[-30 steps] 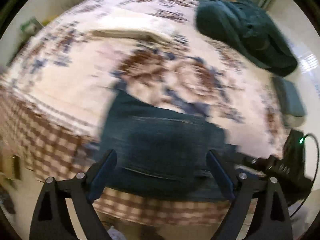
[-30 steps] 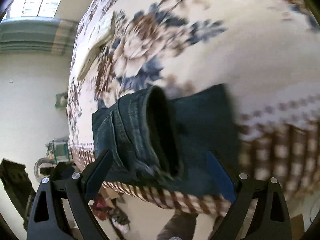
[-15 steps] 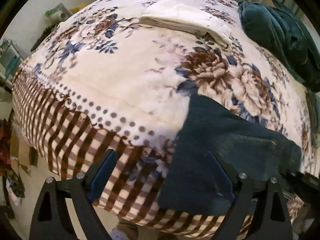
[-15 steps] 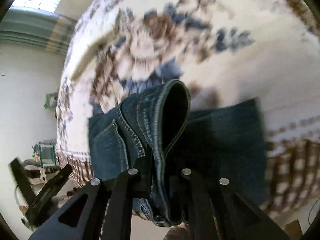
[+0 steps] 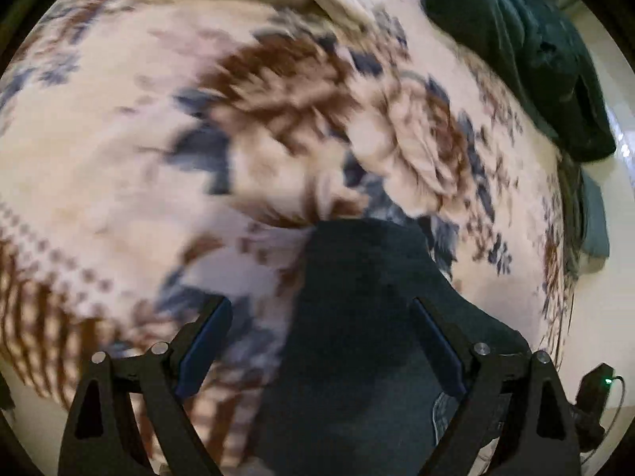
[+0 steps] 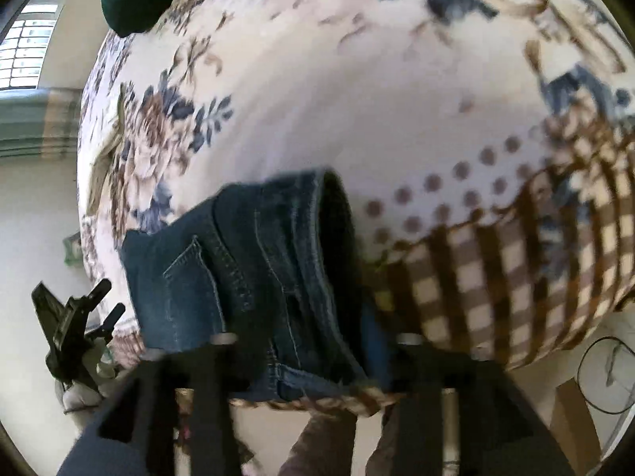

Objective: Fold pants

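Pants (image 6: 246,277), dark blue denim, lie folded at the near edge of the bed (image 6: 357,111), my landmark for everything else. From my right wrist view the waistband end gapes in an open loop, with a stitched back pocket showing on the side away from the checked border of the blanket (image 6: 516,277).

My right gripper (image 6: 313,341) sits lowest in that view, blurred, its fingers either side of the denim where it hangs at the bed's edge. Its jaws have just been opening after a tight pinch on the fabric; the pants are between the fingers, but the blur keeps me from telling whether the pads press on them.

My left gripper (image 5: 321,353) is released, jaws spread wide, with nothing pinched. It hangs over the plain folded end of the pants (image 5: 357,317), which reaches out between its two fingers; the finger on the left of the view is over bare blanket (image 5: 99,182) beside the denim.

Beyond the pants the blanket spreads cream, with brown and blue flowers across the middle of the bed and a dotted row above the brown check border at its edge.

At the far side of the bed a heap of dark green clothing (image 5: 528,51) lies on the blanket. Past the bed, in the right wrist view, I see a bright window (image 6: 27,51) above a striped curtain.
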A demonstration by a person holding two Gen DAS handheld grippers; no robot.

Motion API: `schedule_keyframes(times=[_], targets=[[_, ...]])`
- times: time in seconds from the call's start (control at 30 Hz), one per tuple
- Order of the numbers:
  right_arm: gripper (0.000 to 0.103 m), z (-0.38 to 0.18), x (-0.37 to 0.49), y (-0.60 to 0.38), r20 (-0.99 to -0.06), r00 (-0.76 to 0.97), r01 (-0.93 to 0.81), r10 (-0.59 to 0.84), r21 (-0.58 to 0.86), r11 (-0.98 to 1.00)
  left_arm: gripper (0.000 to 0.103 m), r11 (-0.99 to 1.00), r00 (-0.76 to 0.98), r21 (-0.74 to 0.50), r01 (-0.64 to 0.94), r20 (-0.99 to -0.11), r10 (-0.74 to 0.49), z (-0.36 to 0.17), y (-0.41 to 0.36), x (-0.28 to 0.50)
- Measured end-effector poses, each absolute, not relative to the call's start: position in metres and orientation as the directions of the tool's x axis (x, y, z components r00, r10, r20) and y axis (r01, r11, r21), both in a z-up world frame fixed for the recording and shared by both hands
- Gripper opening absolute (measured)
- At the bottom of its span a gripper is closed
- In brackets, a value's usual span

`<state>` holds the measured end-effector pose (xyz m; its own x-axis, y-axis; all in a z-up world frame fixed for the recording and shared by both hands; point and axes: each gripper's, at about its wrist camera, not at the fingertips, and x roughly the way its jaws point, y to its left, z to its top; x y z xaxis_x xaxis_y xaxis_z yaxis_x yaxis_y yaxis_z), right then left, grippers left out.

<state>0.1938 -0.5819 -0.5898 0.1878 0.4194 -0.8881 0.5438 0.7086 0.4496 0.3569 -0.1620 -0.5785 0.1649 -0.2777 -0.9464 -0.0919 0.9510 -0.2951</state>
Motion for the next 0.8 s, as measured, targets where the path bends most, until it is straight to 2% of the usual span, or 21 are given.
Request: schedule_keyframes(times=[0.03, 0.1, 0.2, 0.23, 0.3, 0.33, 0.47, 0.6, 0.63, 0.67, 0.7, 0.73, 0.8], targets=[[0.075, -0.588, 0.19, -0.585, -0.872, 0.222, 0.544, 0.436, 0.482, 0.687, 0.091, 0.953, 0.143, -0.292, -0.085, -0.95, -0.278, -0.586, -0.168, 0.361], [0.081, -0.591, 0.185, -0.585, -0.84, 0.258, 0.543, 0.477, 0.534, 0.648, 0.089, 0.949, 0.108, -0.307, -0.067, -0.948, -0.299, -0.599, -0.175, 0.369], [0.081, -0.609, 0.181, -0.581, -0.826, 0.219, 0.57, 0.519, 0.54, 0.619, 0.054, 0.946, 0.103, -0.321, -0.042, -0.943, -0.316, -0.61, -0.18, 0.373], [0.077, -0.617, 0.181, -0.576, -0.832, 0.188, 0.569, 0.521, 0.525, 0.633, 0.053, 0.952, 0.101, -0.304, -0.041, -0.949, -0.299, -0.612, -0.178, 0.372], [0.064, -0.625, 0.181, -0.568, -0.906, 0.127, 0.543, 0.403, 0.404, 0.737, 0.055, 0.958, 0.082, -0.283, -0.049, -0.957, -0.279, -0.622, -0.174, 0.371], [0.061, -0.629, 0.18, -0.568, -0.925, 0.12, 0.536, 0.36, 0.365, 0.761, 0.056, 0.953, 0.075, -0.296, -0.062, -0.954, -0.291, -0.627, -0.171, 0.371], [0.061, -0.635, 0.18, -0.572, -0.927, 0.116, 0.6, 0.356, 0.351, 0.719, 0.056, 0.945, 0.06, -0.319, -0.073, -0.947, -0.315, -0.622, -0.17, 0.371], [0.061, -0.623, 0.158, -0.576, -0.865, 0.186, 0.652, 0.466, 0.464, 0.6, 0.058, 0.945, 0.057, -0.319, -0.065, -0.947, -0.316, -0.604, -0.166, 0.359], [0.047, -0.626, 0.151, -0.575, -0.852, 0.184, 0.669, 0.489, 0.473, 0.573, 0.066, 0.944, 0.071, -0.325, -0.056, -0.944, -0.321, -0.598, -0.165, 0.353], [0.039, -0.629, 0.142, -0.575, -0.846, 0.182, 0.69, 0.501, 0.473, 0.548, 0.072, 0.943, 0.081, -0.329, -0.047, -0.942, -0.325, -0.594, -0.165, 0.349], [0.033, -0.631, 0.136, -0.574, -0.845, 0.186, 0.707, 0.501, 0.469, 0.529, 0.082, 0.943, 0.096, -0.332, -0.034, -0.94, -0.327, -0.589, -0.164, 0.342], [0.028, -0.627, 0.13, -0.572, -0.852, 0.193, 0.708, 0.486, 0.464, 0.532, 0.088, 0.943, 0.103, -0.331, -0.028, -0.939, -0.327, -0.586, -0.164, 0.338], [0.024, -0.613, 0.127, -0.568, -0.876, 0.198, 0.694, 0.439, 0.441, 0.569, 0.09, 0.938, 0.102, -0.347, -0.021, -0.934, -0.343, -0.582, -0.162, 0.328]])
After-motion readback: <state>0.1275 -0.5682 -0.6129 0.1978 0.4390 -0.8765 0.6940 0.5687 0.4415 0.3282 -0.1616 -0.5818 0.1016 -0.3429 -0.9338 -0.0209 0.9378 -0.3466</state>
